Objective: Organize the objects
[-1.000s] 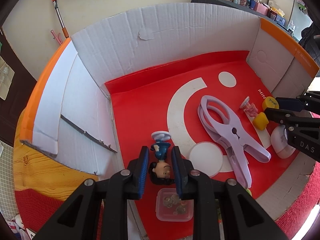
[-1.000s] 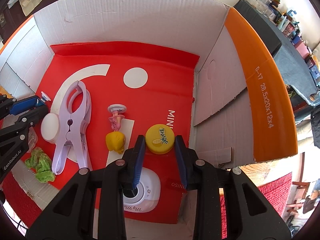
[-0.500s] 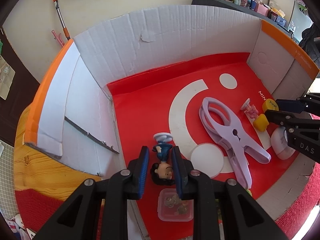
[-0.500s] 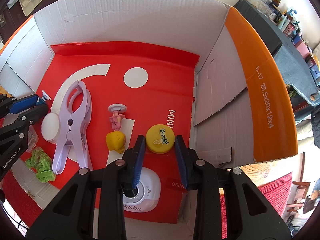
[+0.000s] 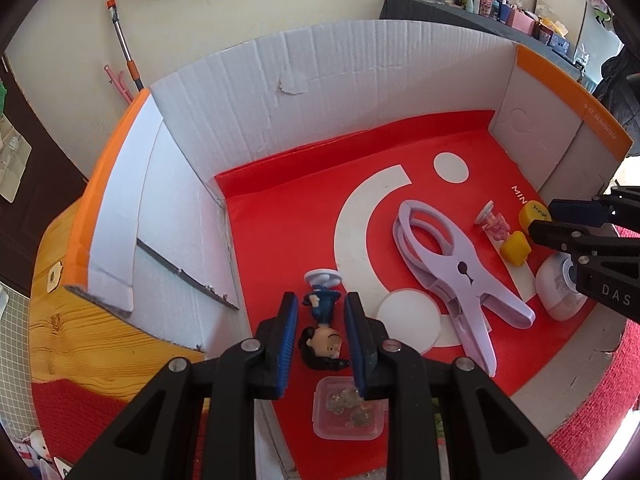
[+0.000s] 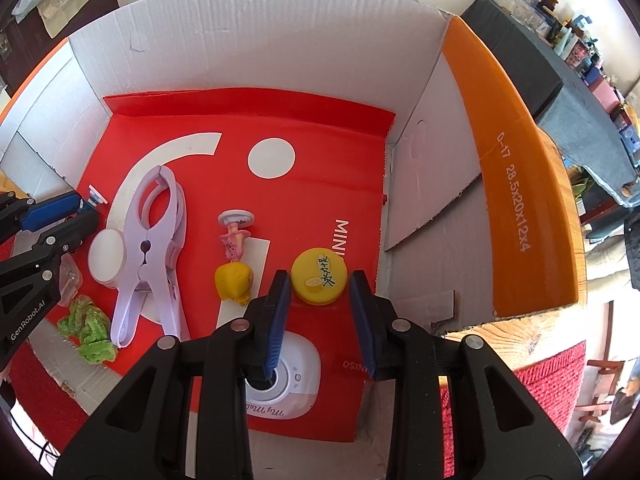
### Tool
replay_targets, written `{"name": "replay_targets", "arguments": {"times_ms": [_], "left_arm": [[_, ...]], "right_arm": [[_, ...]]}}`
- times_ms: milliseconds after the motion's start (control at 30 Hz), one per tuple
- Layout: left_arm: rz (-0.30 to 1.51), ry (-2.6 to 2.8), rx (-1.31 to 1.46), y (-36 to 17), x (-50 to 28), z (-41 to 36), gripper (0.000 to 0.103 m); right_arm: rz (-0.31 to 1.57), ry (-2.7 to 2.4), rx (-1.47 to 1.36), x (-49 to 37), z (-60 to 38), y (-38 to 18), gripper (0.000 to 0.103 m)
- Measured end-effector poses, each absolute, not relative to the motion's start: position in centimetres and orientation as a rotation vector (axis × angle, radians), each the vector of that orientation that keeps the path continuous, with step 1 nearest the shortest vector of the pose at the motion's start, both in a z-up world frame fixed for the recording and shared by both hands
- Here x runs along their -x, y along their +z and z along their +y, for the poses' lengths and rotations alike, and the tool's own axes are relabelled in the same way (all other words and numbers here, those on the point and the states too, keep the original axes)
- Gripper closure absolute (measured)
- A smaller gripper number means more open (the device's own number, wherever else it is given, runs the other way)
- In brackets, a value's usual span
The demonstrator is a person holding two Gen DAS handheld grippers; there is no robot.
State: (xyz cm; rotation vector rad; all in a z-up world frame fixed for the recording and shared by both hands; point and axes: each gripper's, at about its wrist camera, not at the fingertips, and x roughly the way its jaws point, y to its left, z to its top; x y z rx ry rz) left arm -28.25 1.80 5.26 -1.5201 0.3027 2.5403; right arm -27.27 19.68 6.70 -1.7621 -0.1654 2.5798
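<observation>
Here, a white cardboard box (image 5: 360,80) with a red liner holds everything: a lilac clamp-style peg (image 5: 452,268) lies mid-floor, with a white camera-like gadget (image 6: 288,384) near the front wall. The left claw (image 5: 321,326), jaws narrow, hangs over a dark-haired blue figurine (image 5: 322,332) lying flat, gripping nothing. The right claw (image 6: 320,300), likewise narrow and empty, frames a yellow cap (image 6: 319,276).
</observation>
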Motion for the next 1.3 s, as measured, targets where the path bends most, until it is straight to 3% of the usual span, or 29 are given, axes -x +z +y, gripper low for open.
{"name": "replay_targets", "arguments": {"times_ms": [500,533,567,633,733,933,1067,1300], "left_arm": [[0.259,2.573,1.459,6.8,28.3,1.0,0.071],[0.26,2.58,1.449,7.0,28.2,0.9,0.069],[0.262,2.586,1.439,7.2,28.2,0.9,0.066],[0.262,2.601,1.412,7.7,27.9,1.0,0.064],[0.239,2.616,1.378,8.3,26.2,1.5,0.063],[0.214,2.676,1.254,10.5,23.7,1.4,0.046],[0.193,2.713,1.148,12.1,21.6,1.0,0.034],[0.166,2.764,0.989,14.0,17.7,0.5,0.023]], "right_arm": [[-0.154,2.671,1.7,25.7,18.7,10.5,0.072],[-0.153,2.679,1.688,25.5,19.0,10.7,0.067],[-0.153,2.691,1.672,24.4,19.9,9.6,0.052],[-0.175,2.726,1.62,24.8,20.3,10.0,0.036],[-0.217,2.752,1.564,24.2,19.9,11.0,0.036],[-0.213,2.829,1.468,23.4,21.5,12.5,0.036],[-0.218,2.885,1.379,21.1,20.8,14.3,0.029],[-0.173,2.98,1.235,17.1,20.9,16.5,0.025]]}}
